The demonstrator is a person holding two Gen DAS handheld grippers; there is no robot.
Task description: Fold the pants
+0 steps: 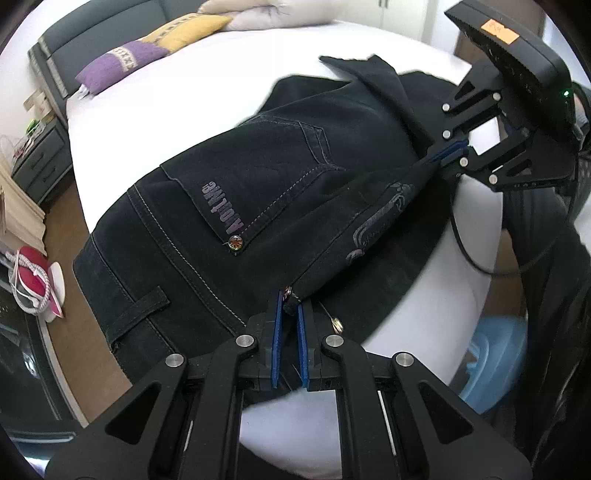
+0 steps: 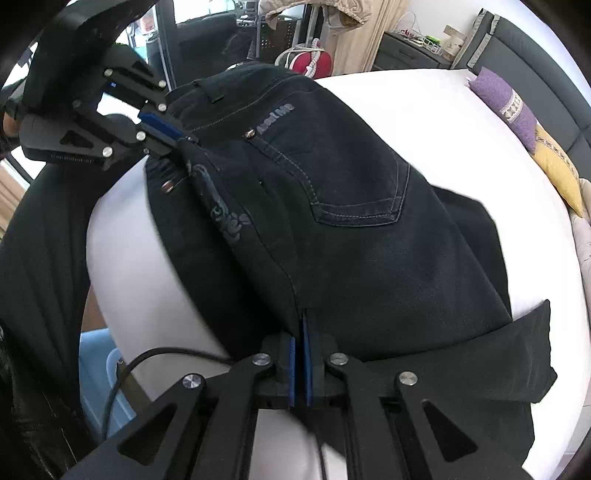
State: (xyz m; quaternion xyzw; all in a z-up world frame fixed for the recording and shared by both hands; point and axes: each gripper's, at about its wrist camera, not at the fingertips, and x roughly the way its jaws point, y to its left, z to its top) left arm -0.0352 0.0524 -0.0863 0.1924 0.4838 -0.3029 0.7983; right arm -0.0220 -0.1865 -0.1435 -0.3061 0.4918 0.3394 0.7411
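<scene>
Black jeans (image 1: pixel 277 177) lie back side up on a white bed (image 1: pixel 184 92), showing a stitched pocket with grey lettering. My left gripper (image 1: pixel 290 302) is shut on the waistband corner near a rivet. My right gripper (image 1: pixel 436 157), further down the same edge, is shut on the fabric with its blue pads together. In the right wrist view the jeans (image 2: pixel 351 229) spread over the bed (image 2: pixel 424 110). There the right gripper (image 2: pixel 301 321) pinches the near fold and the left gripper (image 2: pixel 181 138) holds the waist end. The held edge is lifted and stretched between both grippers.
Purple pillow (image 1: pixel 110 70) and yellow pillow (image 1: pixel 188 31) rest at the grey headboard. A nightstand (image 1: pixel 40 162) and a red item (image 1: pixel 33 273) are beside the bed. A blue basin (image 1: pixel 495 365) sits on the floor by the bed edge. A person's dark clothing (image 1: pixel 546 277) is close.
</scene>
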